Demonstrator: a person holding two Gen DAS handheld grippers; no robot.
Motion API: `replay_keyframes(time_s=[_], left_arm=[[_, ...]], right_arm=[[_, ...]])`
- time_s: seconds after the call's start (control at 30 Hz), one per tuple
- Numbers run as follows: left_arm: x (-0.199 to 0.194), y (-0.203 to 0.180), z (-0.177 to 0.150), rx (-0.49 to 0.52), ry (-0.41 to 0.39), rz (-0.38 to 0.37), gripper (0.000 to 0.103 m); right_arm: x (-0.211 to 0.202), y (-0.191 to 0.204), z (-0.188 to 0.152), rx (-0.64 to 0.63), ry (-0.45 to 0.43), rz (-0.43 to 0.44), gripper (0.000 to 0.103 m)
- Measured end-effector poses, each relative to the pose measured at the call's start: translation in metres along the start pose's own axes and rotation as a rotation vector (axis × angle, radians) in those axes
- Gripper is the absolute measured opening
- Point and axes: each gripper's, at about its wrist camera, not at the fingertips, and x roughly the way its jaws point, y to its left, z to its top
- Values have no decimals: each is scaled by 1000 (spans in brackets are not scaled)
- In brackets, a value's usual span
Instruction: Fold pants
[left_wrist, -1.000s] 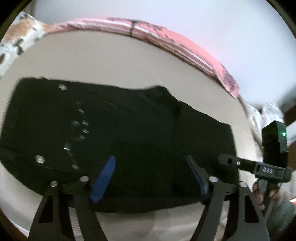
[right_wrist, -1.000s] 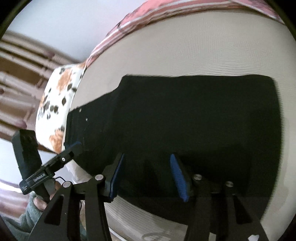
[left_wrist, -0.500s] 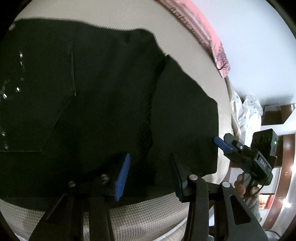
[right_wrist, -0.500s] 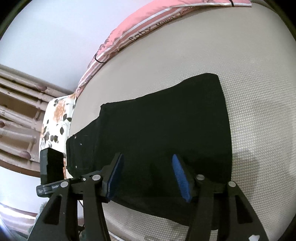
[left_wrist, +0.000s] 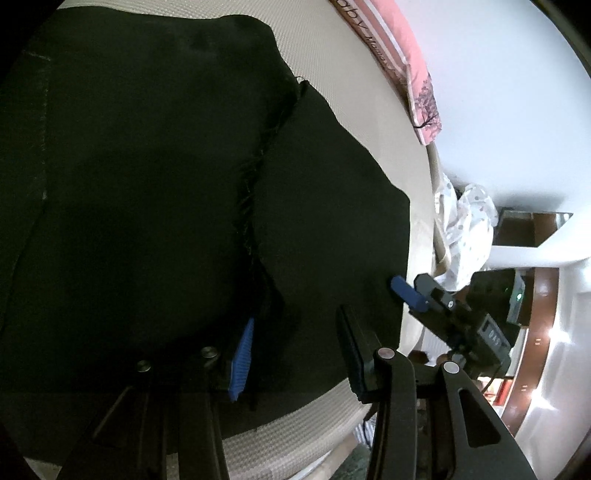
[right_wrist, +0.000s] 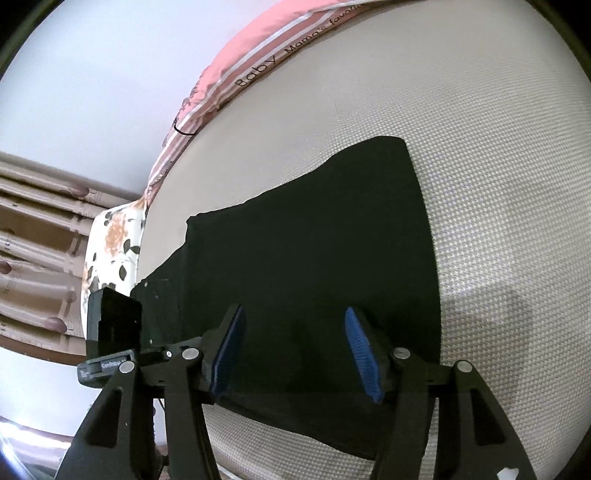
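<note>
Black pants (left_wrist: 166, 192) lie flat on a beige mattress (left_wrist: 306, 417), one leg laid over the other with a seam running down between them. The same pants (right_wrist: 314, 251) show in the right wrist view. My left gripper (left_wrist: 295, 354) is open just above the pants' near edge, by the seam. My right gripper (right_wrist: 295, 350) is open and empty over the near edge of the leg end. The right gripper also shows in the left wrist view (left_wrist: 406, 291), at the leg hem.
A pink striped blanket (right_wrist: 236, 85) lies along the far edge of the mattress (right_wrist: 498, 184). A floral pillow (right_wrist: 110, 243) sits at the left end. White spotted cloth (left_wrist: 465, 229) lies beyond the right end. The near mattress edge is just below both grippers.
Both grippers have come closer to the pants' near edge. The left view has swung right, from the waist buttons toward the leg seam. Both stay open.
</note>
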Motion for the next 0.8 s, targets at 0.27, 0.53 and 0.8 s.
replay_keyframes(time_s=[0.27, 0.53, 0.8], left_arm=[[6, -7, 19, 16, -45, -13, 44], [8, -2, 8, 34, -90, 39, 10], [4, -3, 3, 45, -131, 46, 3]], right_arm=[[3, 3, -2, -8, 0, -16, 55], [3, 1, -2, -5, -6, -19, 56], [-1, 2, -6, 5, -10, -19, 56]])
